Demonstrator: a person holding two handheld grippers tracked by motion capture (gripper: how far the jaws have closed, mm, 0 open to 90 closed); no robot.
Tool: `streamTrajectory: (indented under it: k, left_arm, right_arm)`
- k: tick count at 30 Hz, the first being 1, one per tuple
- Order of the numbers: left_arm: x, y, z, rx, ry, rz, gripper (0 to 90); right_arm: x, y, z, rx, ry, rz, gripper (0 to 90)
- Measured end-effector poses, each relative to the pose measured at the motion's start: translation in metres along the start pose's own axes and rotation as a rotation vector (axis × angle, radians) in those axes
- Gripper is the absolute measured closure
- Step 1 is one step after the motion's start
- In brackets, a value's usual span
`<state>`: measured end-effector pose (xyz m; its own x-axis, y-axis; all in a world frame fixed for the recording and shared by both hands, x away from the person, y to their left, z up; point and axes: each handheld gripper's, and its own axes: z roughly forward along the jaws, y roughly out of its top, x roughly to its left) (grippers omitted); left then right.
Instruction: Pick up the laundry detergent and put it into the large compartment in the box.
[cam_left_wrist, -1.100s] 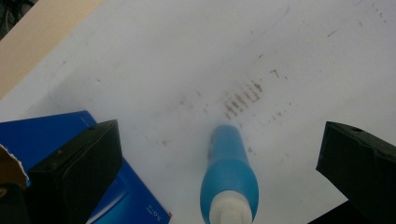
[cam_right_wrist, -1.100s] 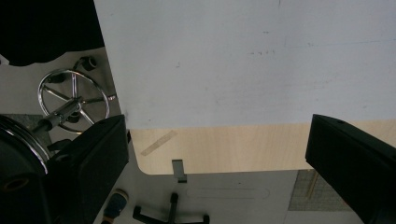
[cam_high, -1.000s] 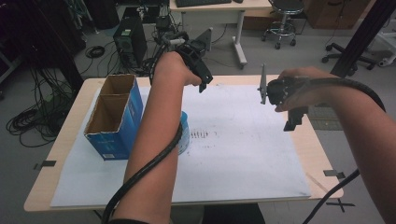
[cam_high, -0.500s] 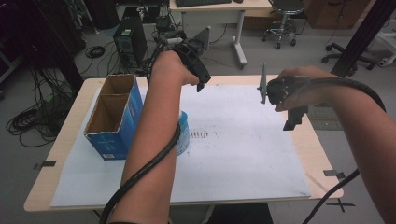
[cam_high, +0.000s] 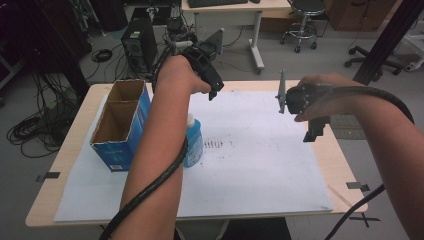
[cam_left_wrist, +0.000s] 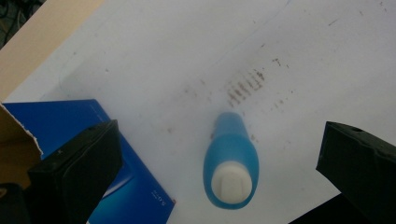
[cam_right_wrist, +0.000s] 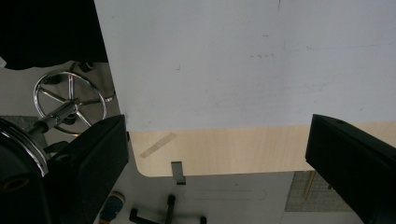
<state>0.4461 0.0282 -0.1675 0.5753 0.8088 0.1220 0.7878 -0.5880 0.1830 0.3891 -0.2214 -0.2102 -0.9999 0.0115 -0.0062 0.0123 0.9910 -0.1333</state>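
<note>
A blue bottle (cam_left_wrist: 230, 161) with a white cap stands upright on the white paper, seen from straight above in the left gripper view. My left gripper (cam_left_wrist: 219, 140) hangs high over it, jaws wide apart and empty. In the high view the left gripper (cam_high: 206, 72) is raised over the table's far edge, and the forearm hides part of the blue bottle (cam_high: 195, 142). My right gripper (cam_high: 309, 112) is held in the air over the table's right side. In its own view the right gripper (cam_right_wrist: 215, 135) is open, looking down at the table's edge.
An open blue cardboard box (cam_high: 120, 122) stands just left of the bottle, its blue side (cam_left_wrist: 126, 182) close to the bottle. Brown smudges (cam_left_wrist: 245, 86) mark the paper (cam_high: 260, 165). Past the wooden table edge (cam_right_wrist: 224, 149) are floor and a chair base (cam_right_wrist: 70, 105).
</note>
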Motion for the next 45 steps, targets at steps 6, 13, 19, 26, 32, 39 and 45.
streamTrajectory:
  k: [6, 13, 19, 26, 32, 39, 45]
  left_arm:
    - [-0.002, -0.010, -0.001, 0.006, -0.009, 0.000, 0.4]
    - [-0.004, -0.020, 0.000, 0.017, -0.027, -0.006, 0.4]
    - [-0.005, -0.027, 0.002, 0.022, -0.034, -0.015, 0.4]
    - [-0.007, -0.034, 0.009, 0.028, -0.043, -0.020, 0.4]
    - [-0.008, -0.039, 0.016, 0.035, -0.050, -0.023, 0.4]
    - [-0.008, -0.043, 0.026, 0.047, -0.060, -0.031, 0.4]
    - [-0.008, -0.045, 0.040, 0.061, -0.073, -0.036, 0.4]
  right_arm:
    - [0.001, 0.002, 0.001, -0.002, 0.000, -0.004, 5.8]
    - [0.002, 0.006, 0.002, 0.000, -0.001, -0.013, 5.8]
    - [0.004, 0.008, 0.002, 0.000, 0.000, -0.014, 5.8]
    - [0.006, 0.008, 0.006, 0.000, 0.004, -0.014, 5.8]
    - [0.007, 0.009, 0.008, 0.000, 0.003, -0.019, 5.8]
    - [0.009, 0.011, 0.010, -0.002, 0.007, -0.023, 5.8]
    - [0.010, 0.012, 0.011, 0.000, 0.008, -0.026, 5.8]
